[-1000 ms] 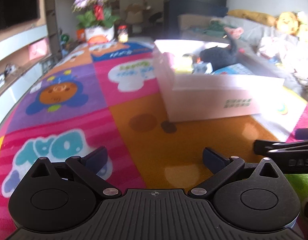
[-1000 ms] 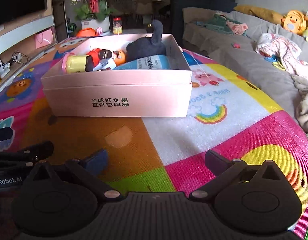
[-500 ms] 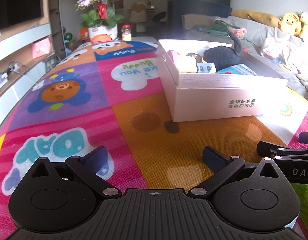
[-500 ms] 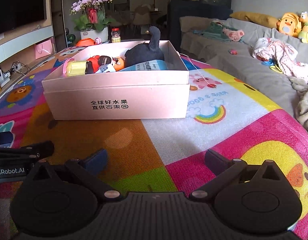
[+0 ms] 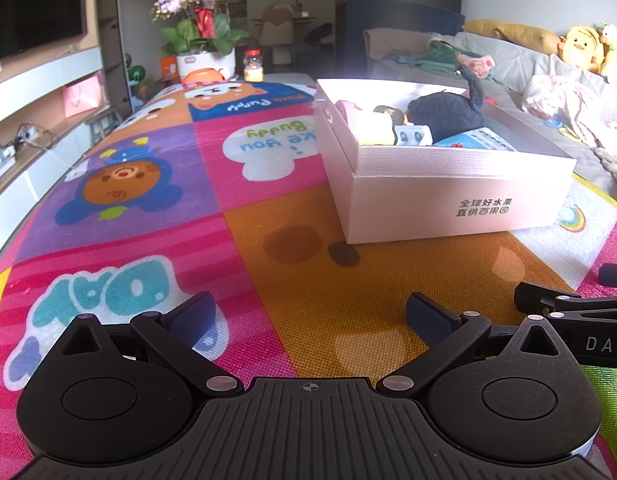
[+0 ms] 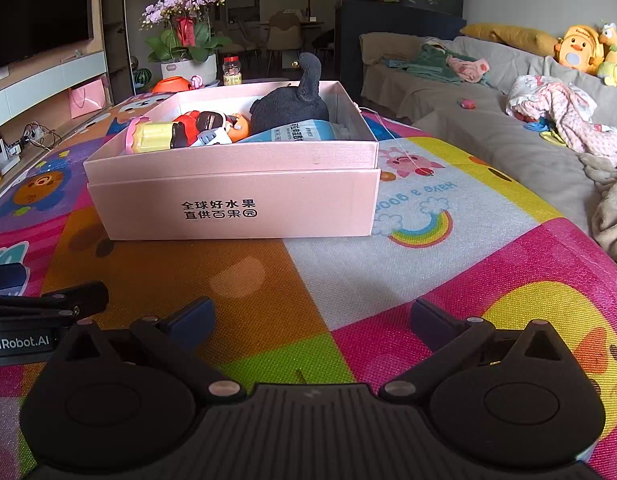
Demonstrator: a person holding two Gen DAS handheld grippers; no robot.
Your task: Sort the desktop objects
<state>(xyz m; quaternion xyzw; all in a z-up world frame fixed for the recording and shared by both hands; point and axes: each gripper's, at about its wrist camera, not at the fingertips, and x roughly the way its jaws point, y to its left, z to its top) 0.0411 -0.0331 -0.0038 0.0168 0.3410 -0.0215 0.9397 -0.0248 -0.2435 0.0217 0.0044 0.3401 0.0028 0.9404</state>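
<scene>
Hovering low in front of the pink box [image 6: 232, 204], both spread wide and gripping nothing: left tongs [image 5: 310, 314], right tongs [image 6: 312, 316]. Sitting on the colourful play mat [image 6: 448, 280], holding a dark plush toy [image 6: 292, 108], yellow cup [image 6: 152, 136] and blue packet [image 6: 300, 132].

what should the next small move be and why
Probably pull both back and stop: the pink box already holds the black plush, yellow toy and blue packet, while the left gripper and right gripper are open and empty over the mat.
</scene>
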